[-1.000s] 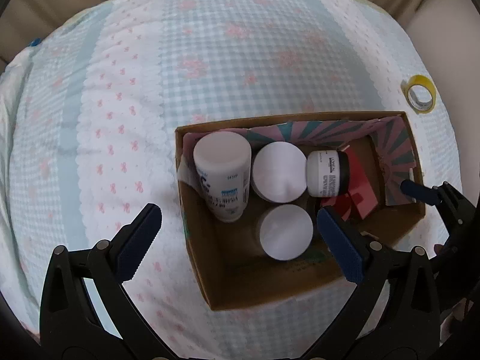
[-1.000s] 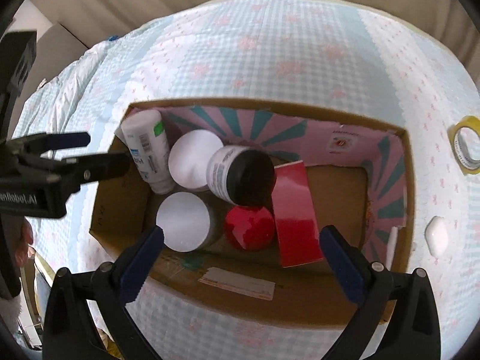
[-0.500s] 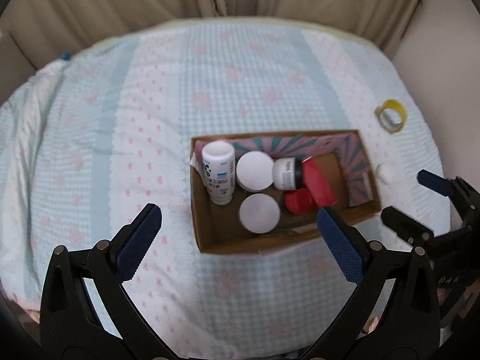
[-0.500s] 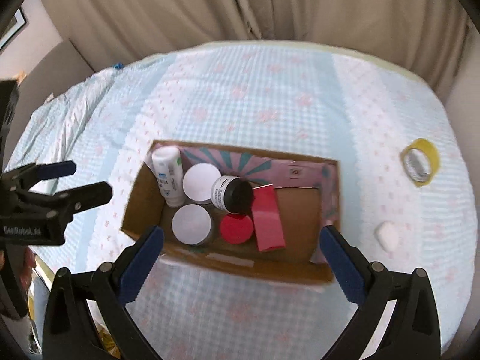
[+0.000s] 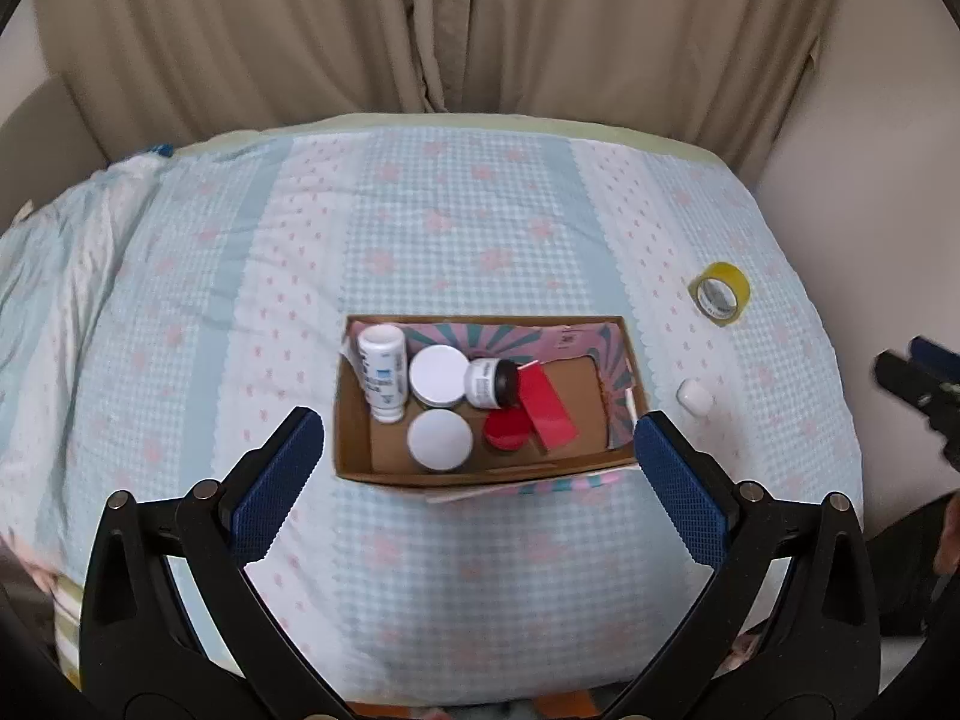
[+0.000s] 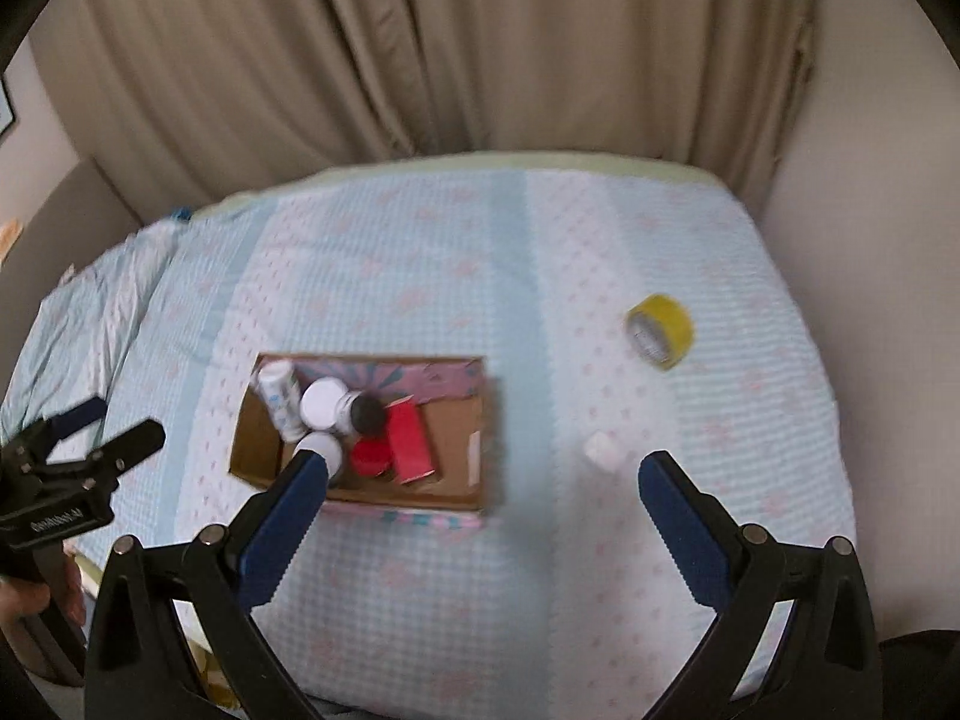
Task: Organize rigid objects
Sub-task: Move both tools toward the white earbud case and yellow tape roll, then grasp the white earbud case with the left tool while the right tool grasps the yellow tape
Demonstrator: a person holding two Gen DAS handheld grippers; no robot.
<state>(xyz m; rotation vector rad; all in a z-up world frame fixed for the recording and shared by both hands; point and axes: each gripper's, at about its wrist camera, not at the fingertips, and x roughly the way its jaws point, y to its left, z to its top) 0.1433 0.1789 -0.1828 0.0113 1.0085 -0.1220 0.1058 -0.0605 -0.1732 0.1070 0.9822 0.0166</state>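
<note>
Box [image 5: 354,468] sits mid-bed, packed, and you've pulled both grippers [image 5: 480,447] [image 6: 483,483] back, jaws spread and empty. Tape roll [image 6: 660,330] and white cap [image 6: 602,450] near the bed's right edge look next.

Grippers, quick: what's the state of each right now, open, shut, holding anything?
Left gripper: open, fingers wide apart, holding nothing.
Right gripper: open, fingers wide apart, holding nothing.

Hardly any writing reads clearly. The white bottle [image 5: 382,373] in the cardboard box [image 5: 351,420] carries blue and black print, too small to make out. The left tongs [image 6: 96,438] bear mirrored white lettering on their body, blurred beyond reading.
</note>
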